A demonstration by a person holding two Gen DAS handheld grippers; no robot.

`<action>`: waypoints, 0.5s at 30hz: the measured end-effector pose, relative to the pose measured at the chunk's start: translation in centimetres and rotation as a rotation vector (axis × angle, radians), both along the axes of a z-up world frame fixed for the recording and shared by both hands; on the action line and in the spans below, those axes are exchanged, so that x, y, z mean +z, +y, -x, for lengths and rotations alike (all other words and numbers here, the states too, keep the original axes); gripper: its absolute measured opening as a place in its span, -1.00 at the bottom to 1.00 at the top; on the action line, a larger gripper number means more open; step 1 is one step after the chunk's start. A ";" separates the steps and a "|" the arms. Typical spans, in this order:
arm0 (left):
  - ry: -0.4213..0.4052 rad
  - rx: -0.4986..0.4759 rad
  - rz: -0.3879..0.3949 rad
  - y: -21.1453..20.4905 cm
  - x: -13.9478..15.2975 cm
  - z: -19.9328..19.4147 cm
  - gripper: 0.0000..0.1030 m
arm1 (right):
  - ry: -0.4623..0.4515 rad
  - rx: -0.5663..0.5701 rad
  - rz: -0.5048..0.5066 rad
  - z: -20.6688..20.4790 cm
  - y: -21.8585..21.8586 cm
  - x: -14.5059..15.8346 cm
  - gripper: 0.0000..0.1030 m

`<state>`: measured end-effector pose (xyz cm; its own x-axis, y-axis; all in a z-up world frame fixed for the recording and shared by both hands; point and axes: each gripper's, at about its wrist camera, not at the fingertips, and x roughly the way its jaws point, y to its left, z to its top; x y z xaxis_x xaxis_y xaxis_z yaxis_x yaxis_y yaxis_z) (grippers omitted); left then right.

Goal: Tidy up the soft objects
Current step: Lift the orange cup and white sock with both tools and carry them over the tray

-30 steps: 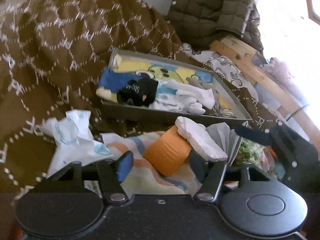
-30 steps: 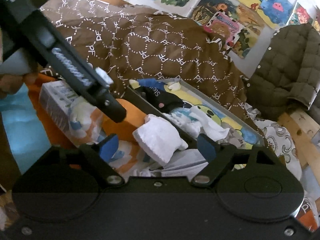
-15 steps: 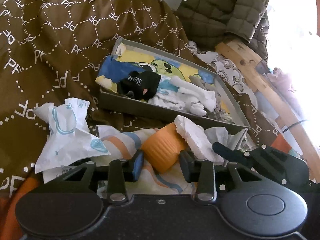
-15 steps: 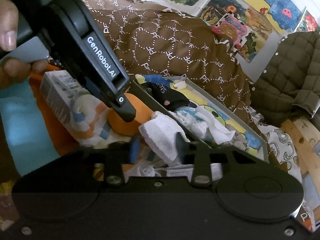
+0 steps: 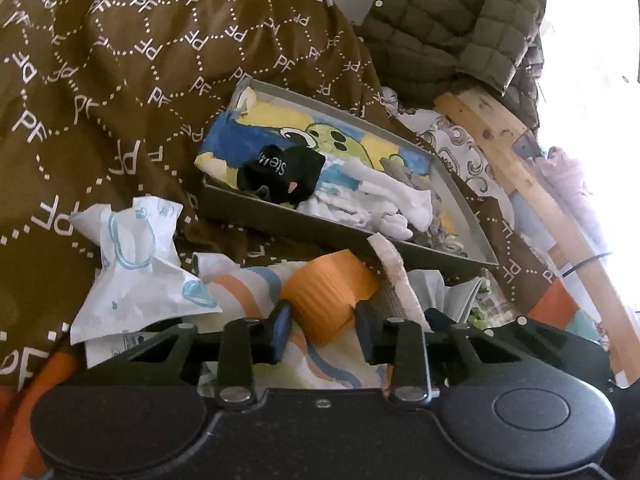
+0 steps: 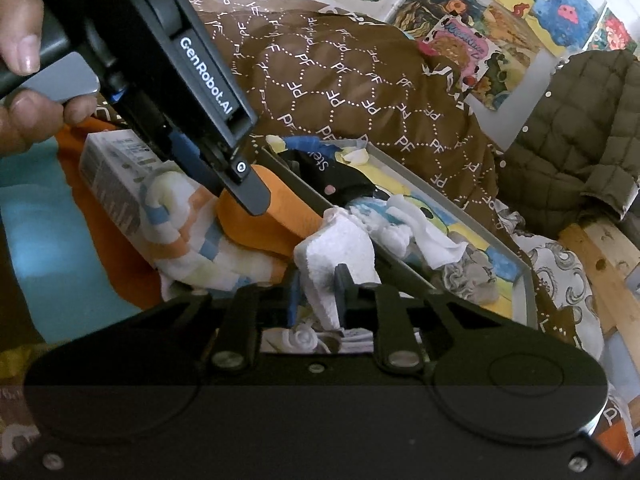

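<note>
Tools both clamped on cloth. Left tool [image 5: 322, 330] has just been closing; its fingers [image 5: 280, 330] now press either side of an orange ribbed sock [image 5: 330, 294], which sits betw. them and pokes out ahead. Right tool [image 6: 316, 294] has also just been closing, jaws nearly together, pinching a white sock [image 6: 338, 258] that bunches up above the fingers [image 6: 342, 288]. In left view that white sock [image 5: 394, 270] stands just right of the orange one, touching it.

Under & ahead of left tool: a striped cloth [image 5: 236, 286], orange/blue/white, w/ the orange sock lying on it. Further left of tool, a crumpled white wrapper [image 5: 134, 268] w/ blue print.

Beyond both tools, a shallow grey tray [image 5: 304, 230] on a brown blanket [image 5: 120, 80] marked "PF". In tray: black sock [image 5: 286, 174] w/ white lettering at near-left end, white socks [image 5: 380, 200] heaped in the middle, grey bits at far-right end; all on a cartoon-printed liner.

Right view: person's hand [image 6: 20, 80] top left gripping the left tool's handle; that tool's finger tip rests against the orange sock [image 6: 256, 220]. A white box [image 6: 112, 176] lies left of it. Quilted olive jacket [image 6: 576, 140] far right, behind tray.
</note>
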<state>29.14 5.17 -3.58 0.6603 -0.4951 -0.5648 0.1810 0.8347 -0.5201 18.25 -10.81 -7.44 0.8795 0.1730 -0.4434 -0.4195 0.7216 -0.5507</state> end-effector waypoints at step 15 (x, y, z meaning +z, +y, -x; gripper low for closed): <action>-0.239 -0.112 -0.299 -5.0 3.2 0.4 -0.78 | -0.024 -0.067 -0.088 0.4 -1.1 0.6 -0.88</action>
